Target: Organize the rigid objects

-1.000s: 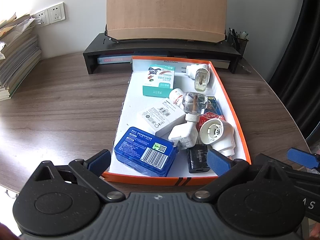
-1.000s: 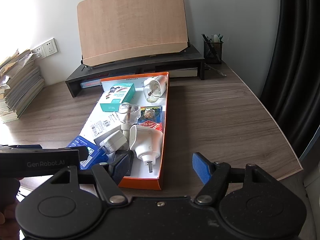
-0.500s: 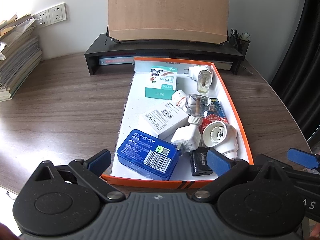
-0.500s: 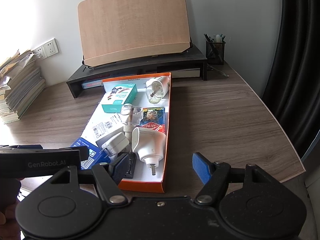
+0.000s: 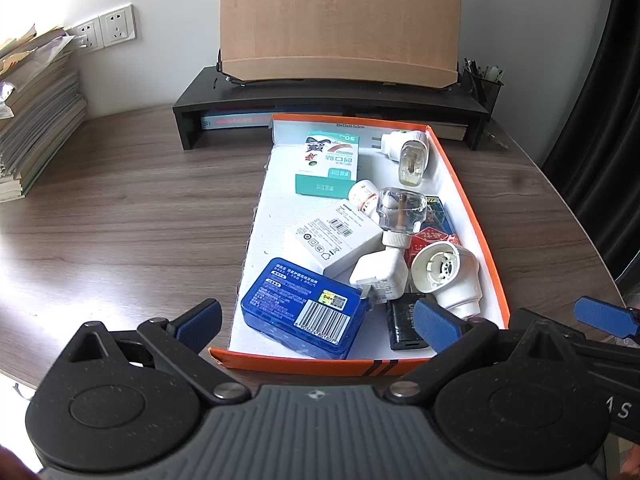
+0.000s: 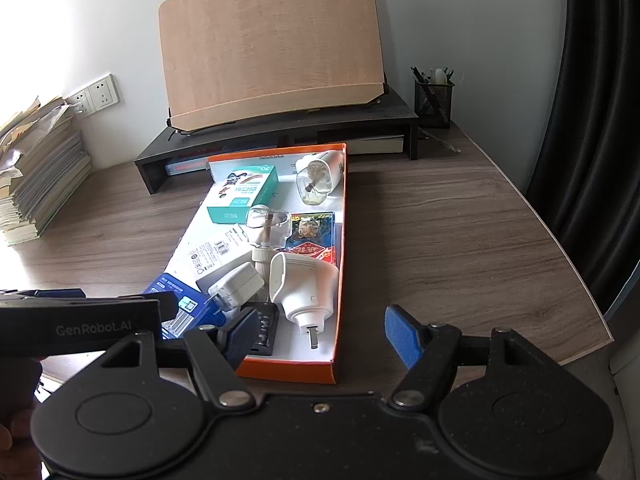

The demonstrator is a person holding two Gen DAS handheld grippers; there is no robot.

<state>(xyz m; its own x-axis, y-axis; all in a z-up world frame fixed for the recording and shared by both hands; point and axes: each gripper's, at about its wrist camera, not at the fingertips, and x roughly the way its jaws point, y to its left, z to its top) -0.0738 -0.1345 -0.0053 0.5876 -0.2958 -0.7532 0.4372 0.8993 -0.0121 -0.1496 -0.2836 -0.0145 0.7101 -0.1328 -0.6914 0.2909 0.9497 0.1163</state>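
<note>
An orange-rimmed shallow box (image 5: 476, 216) (image 6: 340, 240) lies on the wooden desk, full of small items: a blue plastic case (image 5: 304, 308), a white carton (image 5: 334, 236), a teal carton (image 5: 328, 168) (image 6: 244, 194), a white charger (image 5: 380, 276) (image 6: 236, 286), a clear bottle (image 5: 400, 210) (image 6: 266, 222), a white plug-in device (image 5: 448, 276) (image 6: 304, 284), a second plug-in (image 5: 408, 152) and a black block (image 5: 404, 326). My left gripper (image 5: 318, 318) is open and empty above the box's near end. My right gripper (image 6: 320, 334) is open and empty at the box's near right corner.
A black monitor riser (image 5: 332, 100) (image 6: 280, 140) carries a tilted wooden board (image 5: 340, 20) behind the box. A paper stack (image 5: 32, 120) sits far left, a pen cup (image 6: 434, 98) far right. A dark curtain (image 6: 600, 120) hangs beyond the desk's right edge.
Both grippers have drawn back slightly toward the near side, so the box sits a little further away in both views. The items in the box have not moved.
</note>
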